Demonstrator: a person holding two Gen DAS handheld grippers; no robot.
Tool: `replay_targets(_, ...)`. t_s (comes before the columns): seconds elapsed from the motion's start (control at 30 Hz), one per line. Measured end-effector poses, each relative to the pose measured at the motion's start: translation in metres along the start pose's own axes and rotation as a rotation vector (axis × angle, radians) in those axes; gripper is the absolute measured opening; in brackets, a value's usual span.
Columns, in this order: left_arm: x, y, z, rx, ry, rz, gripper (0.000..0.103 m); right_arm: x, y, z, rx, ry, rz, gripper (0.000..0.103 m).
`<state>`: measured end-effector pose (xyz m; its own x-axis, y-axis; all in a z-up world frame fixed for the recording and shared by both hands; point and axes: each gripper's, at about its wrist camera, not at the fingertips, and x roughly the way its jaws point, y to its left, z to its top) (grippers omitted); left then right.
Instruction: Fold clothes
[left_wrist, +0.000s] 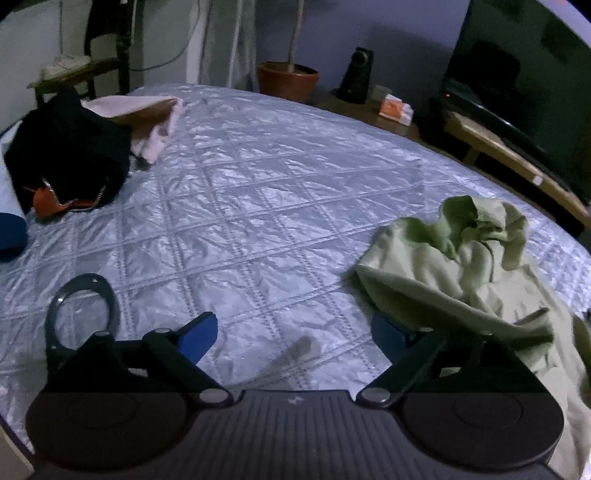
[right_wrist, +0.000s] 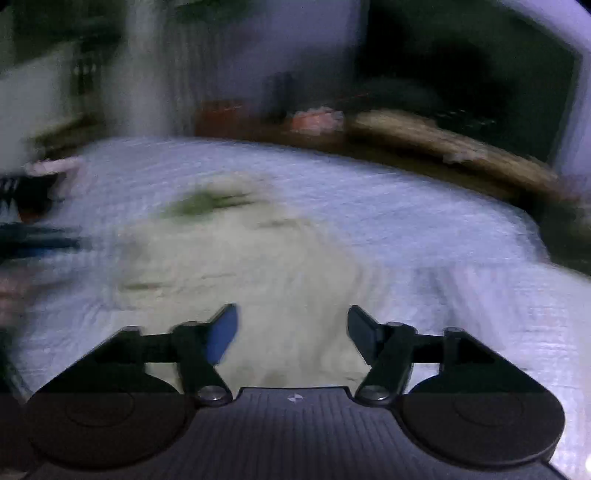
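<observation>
A pale green hooded garment (left_wrist: 469, 273) lies crumpled on the quilted grey-white bedspread (left_wrist: 258, 206), to the right in the left wrist view. My left gripper (left_wrist: 295, 334) hovers open over bare quilt just left of it, nothing between its blue pads. The right wrist view is smeared by motion. There the same green garment (right_wrist: 258, 266) spreads ahead of and below my right gripper (right_wrist: 291, 334), whose jaws stand apart with no cloth pinched between them. The garment's right edge runs off the left wrist view.
A heap of black, orange and pink clothes (left_wrist: 74, 158) sits at the bed's far left. Beyond the bed stand a terracotta pot (left_wrist: 288, 79), a dark speaker (left_wrist: 357, 74), an orange box (left_wrist: 397, 107) and a dark screen (left_wrist: 524, 85) on a wooden stand.
</observation>
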<state>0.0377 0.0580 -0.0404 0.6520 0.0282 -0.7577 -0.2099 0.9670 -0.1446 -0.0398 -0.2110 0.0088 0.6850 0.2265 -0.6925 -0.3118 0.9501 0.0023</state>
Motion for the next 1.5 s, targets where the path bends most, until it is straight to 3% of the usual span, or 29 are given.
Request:
replay_targets(0.07, -0.002, -0.001, -0.001, 0.008, -0.013, -0.002, 0.082, 0.026, 0.043, 0.010, -0.059, 0.026, 0.158, 0.067)
replay_targets(0.13, -0.004, -0.002, -0.001, 0.016, -0.023, -0.001, 0.082, 0.055, 0.078, 0.017, -0.110, 0.044, 0.209, 0.065)
replay_targets(0.27, -0.003, 0.004, 0.001, -0.005, -0.020, -0.020, 0.082, 0.119, 0.098, 0.027, -0.095, 0.117, 0.175, 0.060)
replay_targets(0.37, 0.000, 0.008, 0.004, -0.003, -0.010, -0.014, 0.084, 0.142, 0.098, 0.030, -0.059, 0.124, 0.155, 0.055)
replay_targets(0.4, 0.001, 0.009, 0.005, 0.004, -0.008, -0.007, 0.086, 0.141, 0.098, 0.029, -0.033, 0.108, 0.161, 0.040)
replay_targets(0.43, 0.001, 0.011, 0.005, 0.006, -0.013, 0.008, 0.088, 0.141, 0.099, 0.031, -0.016, 0.094, 0.169, 0.017)
replay_targets(0.47, 0.000, 0.012, 0.006, 0.007, -0.020, 0.026, 0.089, 0.143, 0.101, 0.037, -0.010, 0.082, 0.179, 0.014)
replay_targets(0.63, 0.001, 0.030, 0.009, -0.075, -0.023, 0.129, 0.089, 0.120, 0.113, 0.077, 0.018, -0.095, 0.206, 0.013)
replay_targets(0.77, -0.007, 0.047, 0.012, -0.154, -0.069, 0.238, 0.089, 0.097, 0.120, 0.107, 0.016, -0.256, 0.314, 0.013)
replay_targets(0.9, -0.014, 0.056, 0.016, -0.175, -0.117, 0.318, 0.089, 0.097, 0.127, 0.091, -0.130, -0.109, 0.500, 0.020)
replay_targets(0.97, -0.018, 0.061, 0.018, -0.182, -0.141, 0.350, 0.089, 0.096, 0.123, 0.076, -0.189, -0.050, 0.544, 0.030)
replay_targets(1.0, -0.020, 0.063, 0.019, -0.186, -0.151, 0.363, 0.089, 0.096, 0.117, 0.071, -0.190, -0.036, 0.554, 0.041)
replay_targets(1.03, -0.020, 0.065, 0.019, -0.187, -0.157, 0.371, 0.089, 0.095, 0.103, 0.072, -0.153, -0.062, 0.525, 0.053)
replay_targets(1.13, -0.020, 0.068, 0.019, -0.182, -0.153, 0.376, 0.089, 0.105, 0.070, 0.089, -0.163, -0.159, 0.305, 0.071)
replay_targets(1.3, -0.018, 0.063, 0.018, -0.152, -0.140, 0.357, 0.089, 0.172, 0.054, 0.119, -0.483, -0.089, 0.043, 0.076)
replay_targets(1.5, -0.009, 0.059, 0.017, -0.127, -0.107, 0.316, 0.089, 0.247, 0.032, 0.141, -0.504, -0.026, -0.034, 0.076)
